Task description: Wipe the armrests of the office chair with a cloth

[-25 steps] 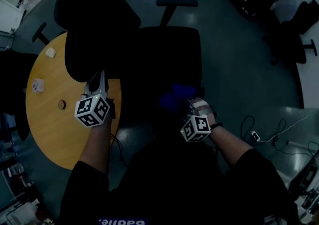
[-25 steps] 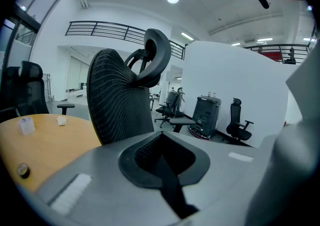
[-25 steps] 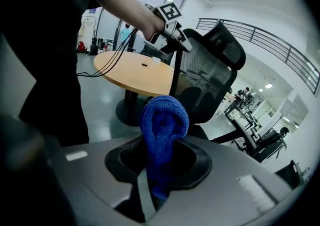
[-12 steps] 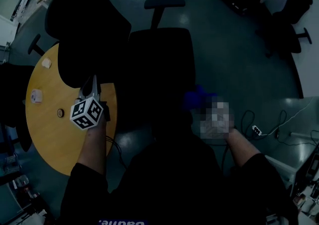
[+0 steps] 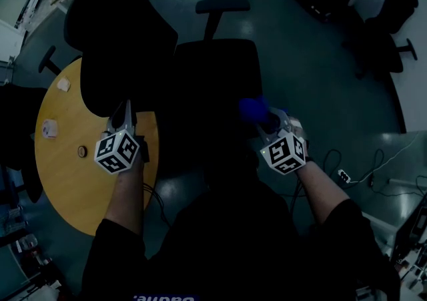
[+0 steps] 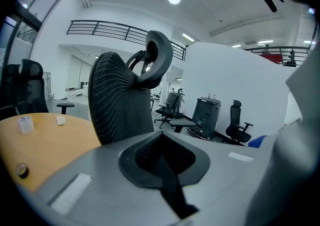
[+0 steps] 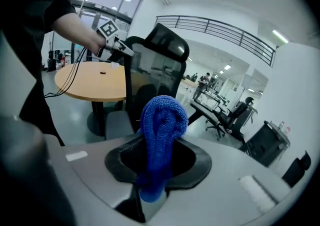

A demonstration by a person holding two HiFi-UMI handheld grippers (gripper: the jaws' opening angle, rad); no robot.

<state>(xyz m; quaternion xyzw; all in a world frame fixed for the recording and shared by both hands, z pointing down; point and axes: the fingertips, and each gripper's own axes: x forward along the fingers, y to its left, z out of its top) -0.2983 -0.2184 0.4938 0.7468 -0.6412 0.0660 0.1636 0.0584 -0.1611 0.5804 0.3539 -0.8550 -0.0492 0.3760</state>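
Note:
The black office chair (image 5: 217, 86) stands below me, its far armrest (image 5: 222, 5) at the top and its mesh backrest (image 5: 120, 39) at the left. My right gripper (image 5: 265, 123) is shut on a blue cloth (image 5: 251, 109) and hovers just off the seat's right edge. In the right gripper view the blue cloth (image 7: 160, 130) sticks up out of the right gripper (image 7: 150, 182). My left gripper (image 5: 125, 109) is shut on nothing, at the backrest's lower edge. The left gripper view shows the left gripper (image 6: 167, 170) pointing past the mesh backrest (image 6: 120, 99). The near armrest is lost in the dark.
A round wooden table (image 5: 60, 166) with small items on it sits at the left, under the left gripper. More black chairs (image 5: 383, 39) stand at the right. Cables and a power strip (image 5: 343, 176) lie on the floor at the lower right.
My right gripper has carried the blue cloth from over the seat's front to the right and farther away. The left gripper has stayed about where it was.

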